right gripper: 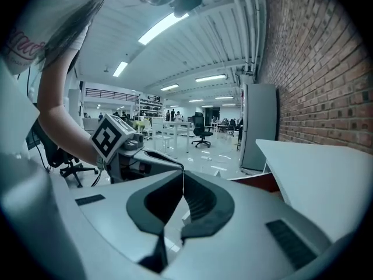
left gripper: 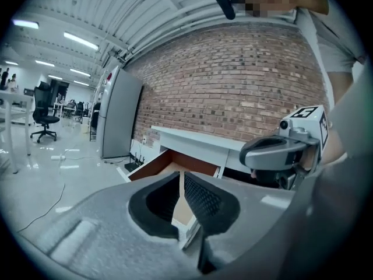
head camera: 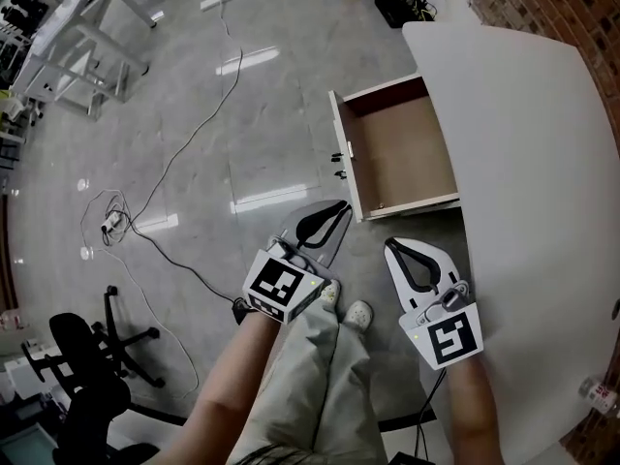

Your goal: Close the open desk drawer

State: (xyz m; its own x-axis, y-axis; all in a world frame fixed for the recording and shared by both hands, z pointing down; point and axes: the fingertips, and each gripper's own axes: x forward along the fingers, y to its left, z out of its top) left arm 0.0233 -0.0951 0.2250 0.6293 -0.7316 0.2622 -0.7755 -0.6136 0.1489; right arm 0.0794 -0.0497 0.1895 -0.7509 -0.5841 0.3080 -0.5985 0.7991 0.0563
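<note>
Beside open drawer (head camera: 402, 153) | left tongs (head camera: 345, 204), right tongs (head camera: 390, 245) pressed together, empty | floor cable (head camera: 206, 116)

1. Two grippers were in the person's hands: the left gripper (head camera: 344, 206) and the right gripper (head camera: 390, 245).
2. Two marker cubes (head camera: 283, 284) rode on them, one on each.
3. One white desk (head camera: 542, 163) stood by the brick wall.
4. One drawer (head camera: 402, 148) hung open from it.
5. Two pale shoes (head camera: 359, 312) showed below.
6. One power strip (head camera: 111, 223) lay on the floor.
7. One black office chair (head camera: 82, 366) stood close by.
</note>
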